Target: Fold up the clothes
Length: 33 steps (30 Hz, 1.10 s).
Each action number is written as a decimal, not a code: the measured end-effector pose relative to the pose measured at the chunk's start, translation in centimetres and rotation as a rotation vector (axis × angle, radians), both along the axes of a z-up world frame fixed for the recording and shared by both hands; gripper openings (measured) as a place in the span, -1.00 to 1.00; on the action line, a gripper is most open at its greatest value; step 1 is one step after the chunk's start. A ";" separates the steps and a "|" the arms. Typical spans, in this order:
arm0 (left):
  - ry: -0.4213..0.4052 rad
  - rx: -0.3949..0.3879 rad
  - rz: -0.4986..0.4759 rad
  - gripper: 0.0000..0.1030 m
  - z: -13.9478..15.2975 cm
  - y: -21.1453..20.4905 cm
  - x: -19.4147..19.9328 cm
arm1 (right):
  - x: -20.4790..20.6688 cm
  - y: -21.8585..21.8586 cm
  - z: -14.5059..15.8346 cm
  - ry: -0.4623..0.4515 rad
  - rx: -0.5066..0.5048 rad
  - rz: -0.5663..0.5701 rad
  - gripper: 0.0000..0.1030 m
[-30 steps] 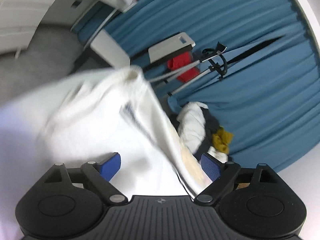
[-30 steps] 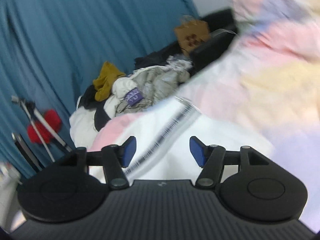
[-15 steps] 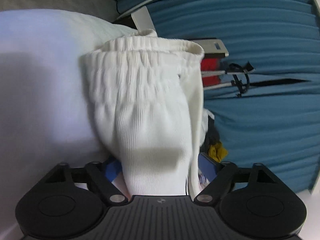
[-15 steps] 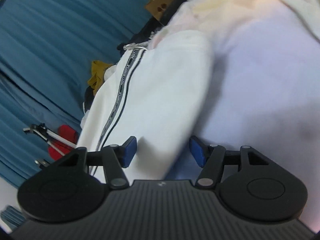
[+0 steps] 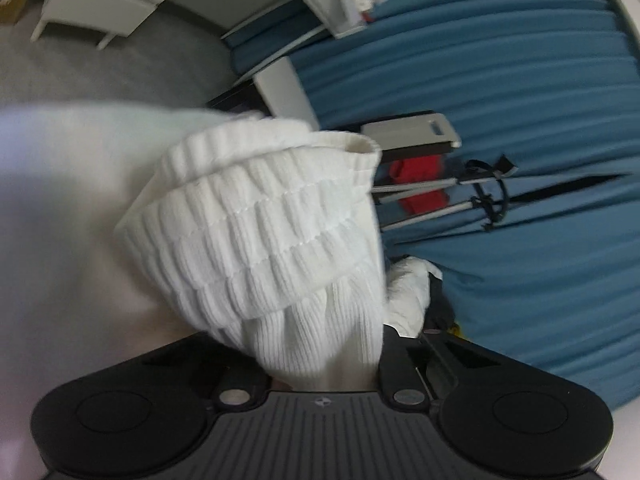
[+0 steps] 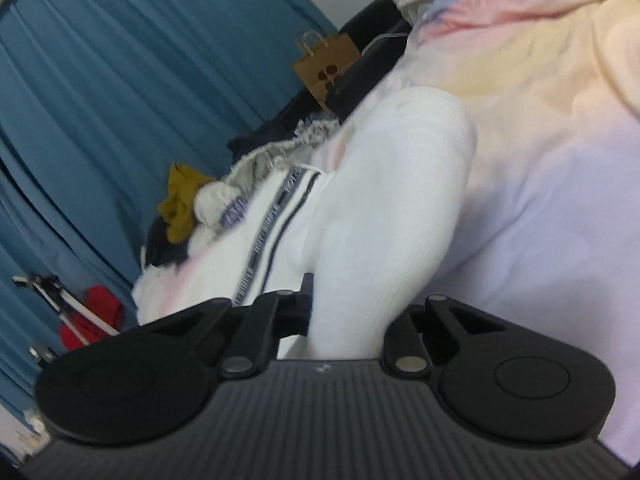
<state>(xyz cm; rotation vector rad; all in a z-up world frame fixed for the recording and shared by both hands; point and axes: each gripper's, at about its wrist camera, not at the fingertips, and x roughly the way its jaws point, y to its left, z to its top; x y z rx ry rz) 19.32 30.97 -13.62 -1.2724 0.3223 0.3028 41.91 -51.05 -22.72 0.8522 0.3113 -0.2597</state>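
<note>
Both claws closing since earlier, left claw [image 5: 324,368] and right claw [image 6: 344,320] pinching white ribbed garment [image 5: 272,240]

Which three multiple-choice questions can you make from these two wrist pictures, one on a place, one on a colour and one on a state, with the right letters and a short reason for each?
1. Where does the brown paper bag stand in the right wrist view?
A. behind the pile of clothes, before the curtain
B. on the pastel bedsheet
C. between the gripper's fingers

2. What colour is the ribbed garment in the left wrist view?
A. red
B. white
C. mustard yellow

3. What is the left gripper doing?
A. standing wide open with nothing in it
B. closing on the ribbed garment
C. closing on the tripod

Key:
1 A: the bag shows above and beyond the heap, against the blue folds.
2 B: the ribbed knit is white all over.
3 B: the jaws are closing, and the white fabric runs down between them.
</note>
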 end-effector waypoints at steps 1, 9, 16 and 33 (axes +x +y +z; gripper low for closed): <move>-0.001 0.002 -0.002 -0.77 0.8 0.1 -1.1 | -0.7 0.0 0.7 0.004 0.001 0.005 -0.72; 0.030 0.044 0.013 -0.77 5.9 3.3 -12.4 | -9.3 1.2 2.0 0.054 0.071 0.068 -0.73; 0.109 0.088 -0.025 -0.76 7.0 5.9 -21.9 | -16.9 1.0 0.0 0.104 0.265 0.088 -0.75; 0.251 0.219 -0.166 0.13 4.5 2.7 -30.3 | -19.8 0.3 -3.5 0.150 0.329 0.103 -0.75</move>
